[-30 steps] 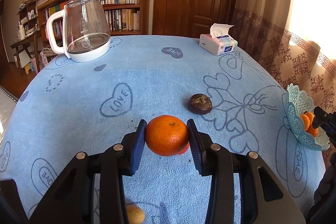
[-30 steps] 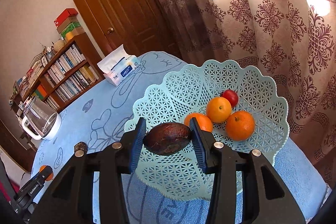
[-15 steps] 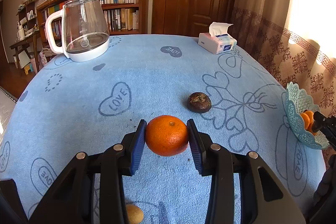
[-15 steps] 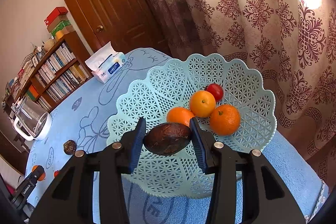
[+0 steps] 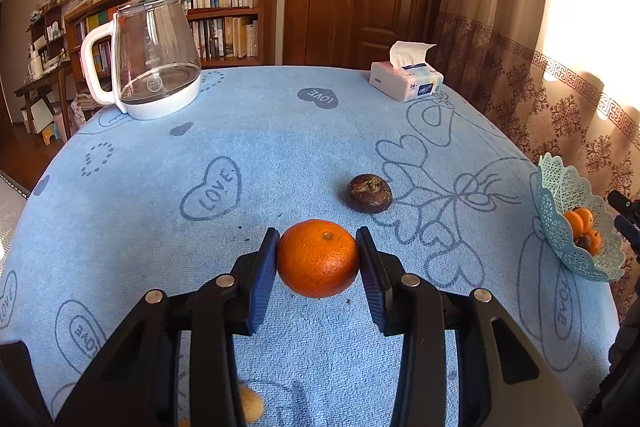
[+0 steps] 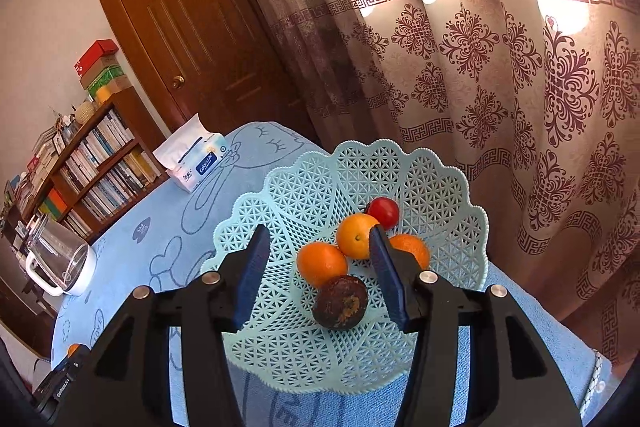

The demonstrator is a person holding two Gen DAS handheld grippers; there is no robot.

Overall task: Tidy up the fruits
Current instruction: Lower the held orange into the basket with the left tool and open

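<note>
Looking past my right hand-held gripper, I see the blue-clothed surface carrying a pale green lattice basket directly beneath and ahead of the spread, still-opening jaws. In it I count three oranges, one red fruit farthest away, and one dark brown fruit lying free between the pads, touching neither. My left hand-held gripper pinches a fourth orange above the cloth. Just beyond it sits one more dark brown fruit; one small yellowish fruit lies beneath its fingers.
</note>
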